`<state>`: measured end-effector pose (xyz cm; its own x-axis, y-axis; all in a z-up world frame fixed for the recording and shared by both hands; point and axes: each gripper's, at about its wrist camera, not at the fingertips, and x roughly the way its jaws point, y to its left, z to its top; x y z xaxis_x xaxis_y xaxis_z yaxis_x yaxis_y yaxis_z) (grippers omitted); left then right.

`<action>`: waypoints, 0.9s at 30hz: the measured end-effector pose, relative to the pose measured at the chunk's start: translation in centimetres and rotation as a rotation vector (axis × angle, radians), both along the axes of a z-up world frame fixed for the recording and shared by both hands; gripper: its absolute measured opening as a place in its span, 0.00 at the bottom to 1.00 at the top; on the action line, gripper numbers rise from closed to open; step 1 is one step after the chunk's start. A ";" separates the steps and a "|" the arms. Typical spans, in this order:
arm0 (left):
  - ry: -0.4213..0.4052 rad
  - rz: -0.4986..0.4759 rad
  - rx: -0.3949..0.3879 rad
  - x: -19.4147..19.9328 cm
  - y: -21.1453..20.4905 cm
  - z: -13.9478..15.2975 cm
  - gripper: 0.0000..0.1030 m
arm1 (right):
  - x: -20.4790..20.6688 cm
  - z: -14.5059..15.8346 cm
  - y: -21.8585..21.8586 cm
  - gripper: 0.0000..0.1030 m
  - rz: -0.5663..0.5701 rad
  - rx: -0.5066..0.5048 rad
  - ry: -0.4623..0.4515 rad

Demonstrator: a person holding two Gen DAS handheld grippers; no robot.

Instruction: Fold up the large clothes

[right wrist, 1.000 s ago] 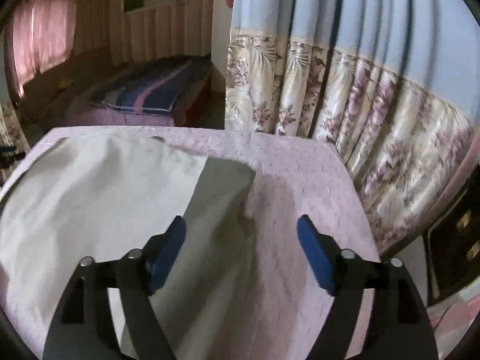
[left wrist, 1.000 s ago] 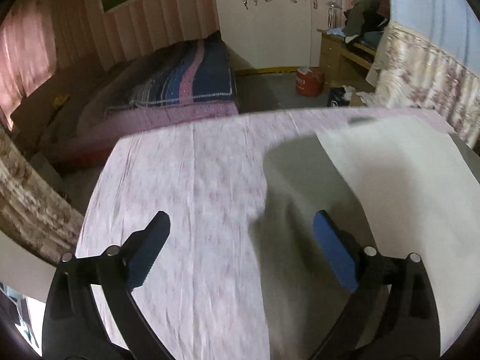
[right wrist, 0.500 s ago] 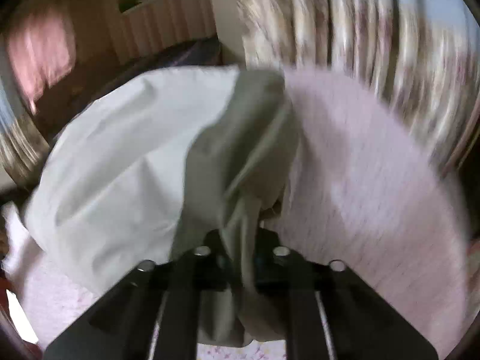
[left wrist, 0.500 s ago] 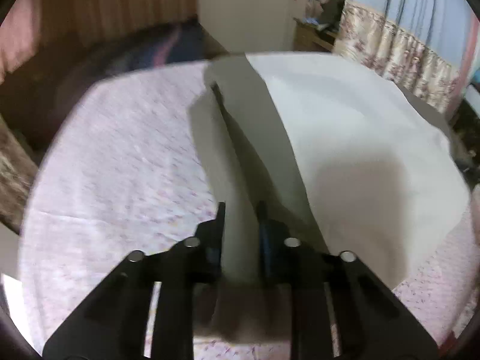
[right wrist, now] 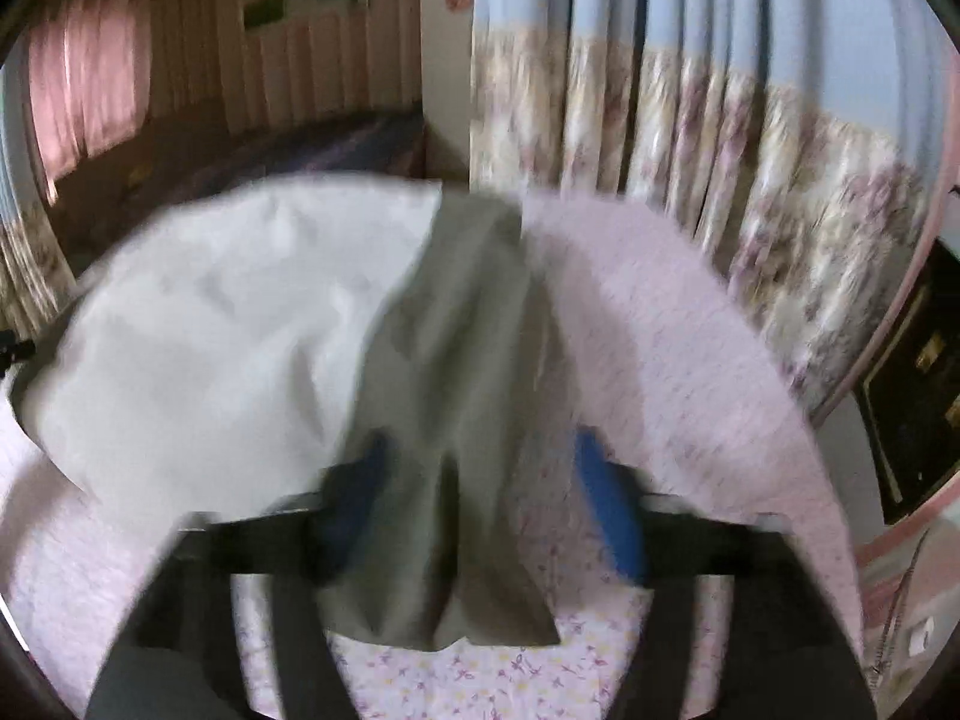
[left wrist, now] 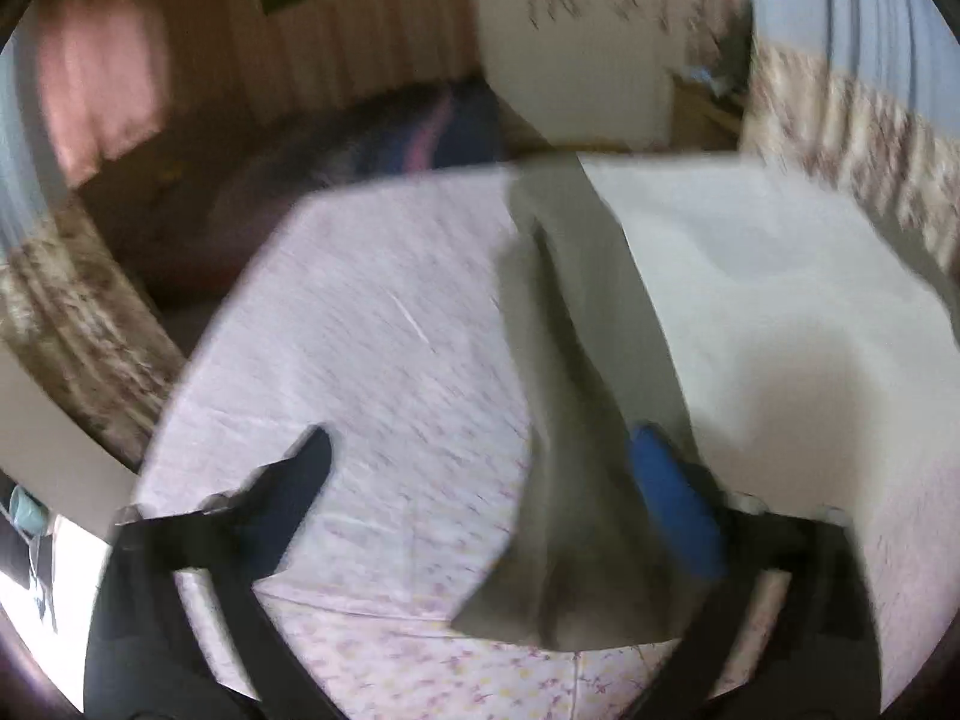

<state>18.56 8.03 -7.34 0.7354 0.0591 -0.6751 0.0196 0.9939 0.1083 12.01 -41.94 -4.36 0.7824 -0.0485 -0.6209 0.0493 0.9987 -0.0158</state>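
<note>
A large cream garment (left wrist: 780, 300) is spread over the table's pink flowered cover (left wrist: 372, 330). Its near left edge is bunched into a shaded grey ridge (left wrist: 570, 360) that ends between the fingers of my left gripper (left wrist: 480, 456). Those jaws are opening, and the pads stand clear of the cloth. In the right wrist view the same garment (right wrist: 210, 330) has its near right edge gathered into grey folds (right wrist: 456, 420). These folds lie loose between the fingers of my right gripper (right wrist: 480, 468), whose jaws are also opening without pressing on them.
A bed (left wrist: 420, 132) with a dark striped quilt and a white wardrobe (left wrist: 570, 60) stand beyond the table's far edge. A flowered curtain (right wrist: 750, 150) hangs close along the table's right side, with a dark cabinet (right wrist: 918, 420) beside it.
A second ago both grippers hung open over the flat garment. Half a second ago each was shut on a bunched edge. Now both have opened, and the edges lie gathered near the table's front.
</note>
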 end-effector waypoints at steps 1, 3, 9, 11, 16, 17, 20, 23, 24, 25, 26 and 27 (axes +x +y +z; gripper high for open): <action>-0.008 0.005 -0.004 -0.1 -0.1 0.8 0.97 | -0.2 1.0 0.7 0.72 0.004 0.009 -0.028; -0.006 0.004 -0.044 0.3 -1.2 2.4 0.97 | -0.3 2.1 2.1 0.72 0.024 0.022 -0.070; 0.018 -0.138 -0.144 1.5 -9.5 3.0 0.97 | 3.3 0.7 7.9 0.73 0.109 0.044 -0.064; 0.039 -0.156 -0.157 2.0 -11.5 2.2 0.97 | 3.7 0.2 8.9 0.73 0.126 0.058 -0.052; 0.125 -0.210 -0.201 3.7 -15.9 -1.2 0.97 | 5.1 -1.6 10.0 0.36 0.153 0.025 0.043; 0.132 -0.209 -0.182 3.9 -16.5 -1.9 0.97 | 5.5 -2.3 10.0 0.27 0.158 0.026 0.081; 0.200 -0.165 -0.123 5.4 -18.0 -5.8 0.97 | 6.3 -3.8 9.6 0.23 0.141 -0.025 0.128; 0.182 -0.162 -0.087 5.7 -18.8 -7.0 0.97 | 7.3 -5.4 8.7 0.21 0.136 -0.029 0.184; 0.183 -0.164 -0.070 5.8 -19.0 -7.2 0.97 | 7.4 -5.6 8.5 0.21 0.138 -0.034 0.191; 0.186 -0.167 -0.059 5.9 -19.2 -7.4 0.97 | 7.6 -5.8 8.5 0.21 0.139 -0.040 0.197; 0.190 -0.170 -0.055 6.0 -19.2 -7.5 0.97 | 7.7 -5.9 8.5 0.21 0.140 -0.044 0.202; 0.194 -0.172 -0.059 6.2 -19.2 -7.8 0.97 | 7.8 -6.2 8.4 0.21 0.141 -0.044 0.206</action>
<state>24.79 -11.20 -15.12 0.5875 -0.0997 -0.8031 0.2037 0.9786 0.0276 19.85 -33.51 -10.58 0.6402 0.0216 -0.7679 -0.0987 0.9936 -0.0543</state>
